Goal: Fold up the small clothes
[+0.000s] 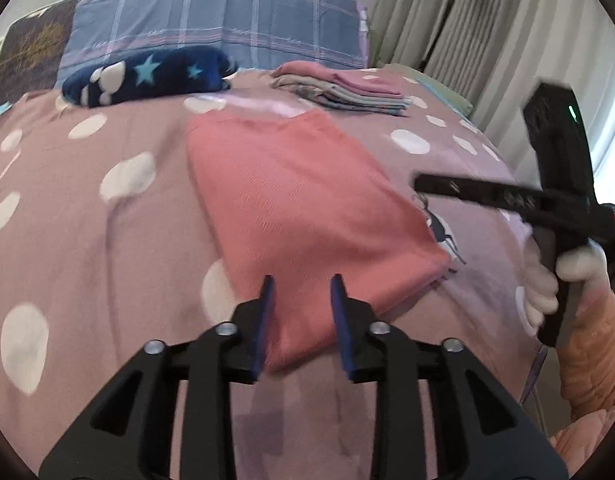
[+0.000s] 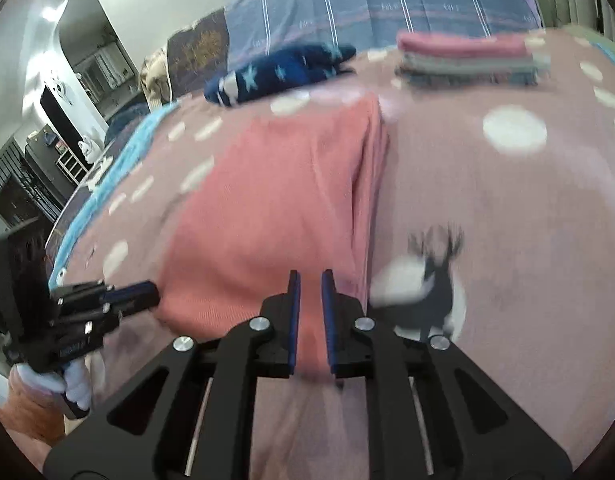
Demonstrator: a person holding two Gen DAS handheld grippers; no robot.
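A salmon-pink garment [image 1: 299, 204] lies folded into a long strip on the polka-dot bedspread [image 1: 87, 216]; it also shows in the right wrist view [image 2: 275, 200]. My left gripper [image 1: 303, 280] is open and empty, hovering over the garment's near end. My right gripper [image 2: 309, 274] is open by a narrow gap and empty, over the garment's near right corner. In the left wrist view the right gripper [image 1: 419, 182] sits at the garment's right edge. In the right wrist view the left gripper [image 2: 153, 294] sits at the garment's left corner.
A stack of folded clothes [image 1: 347, 90] lies at the far right of the bed, also in the right wrist view [image 2: 467, 58]. A navy star-print blanket [image 1: 147, 76] and blue plaid pillows [image 1: 211, 20] lie at the head. Curtains [image 1: 507, 40] and a lamp stand to the right.
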